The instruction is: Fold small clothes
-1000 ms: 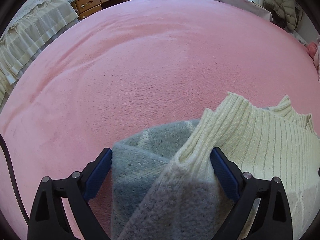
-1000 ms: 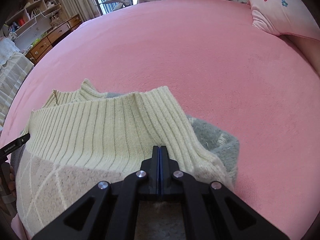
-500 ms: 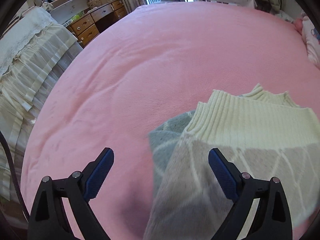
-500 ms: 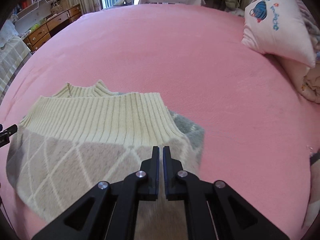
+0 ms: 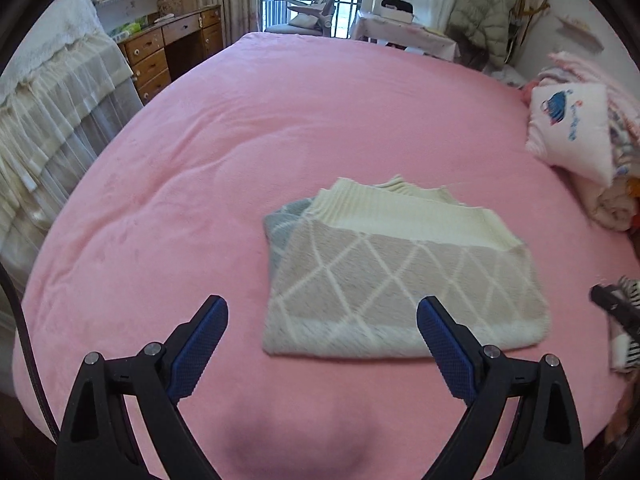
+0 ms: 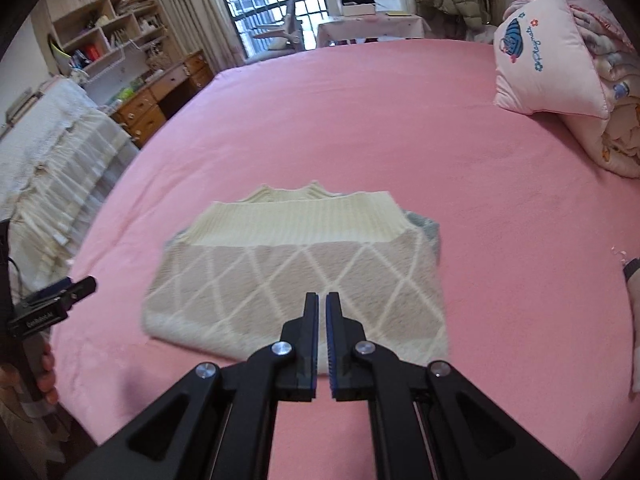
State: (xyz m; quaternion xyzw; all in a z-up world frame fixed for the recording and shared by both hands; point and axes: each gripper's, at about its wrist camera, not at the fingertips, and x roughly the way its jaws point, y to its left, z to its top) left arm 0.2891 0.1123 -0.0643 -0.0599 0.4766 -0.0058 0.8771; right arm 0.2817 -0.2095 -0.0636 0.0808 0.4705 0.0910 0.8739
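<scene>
A small knitted sweater [image 5: 396, 272] lies folded flat on the pink bed [image 5: 248, 148], beige with a white diamond pattern, a cream ribbed band and a grey part showing beneath. In the right wrist view the same sweater [image 6: 296, 276] rests in the middle. My left gripper [image 5: 322, 312] hangs above the sweater's near left corner, jaws wide open and empty. My right gripper [image 6: 322, 300] hovers over the sweater's near edge, shut with only a thin slit between its pads and nothing in it. The left gripper [image 6: 60, 292] also shows at the left edge of the right wrist view, held by a hand.
A pink pillow [image 6: 544, 60] and rolled bedding [image 6: 616, 120] lie at the bed's right side. A wooden dresser [image 5: 168, 52] and a frilled white cover [image 5: 52, 112] stand to the left. A barred window, chair and small table sit beyond the bed's far end.
Both grippers rose and drew back from the sweater. The left one let go of the folded layers it had between its jaws; the sweater now lies flat and smaller in both views.
</scene>
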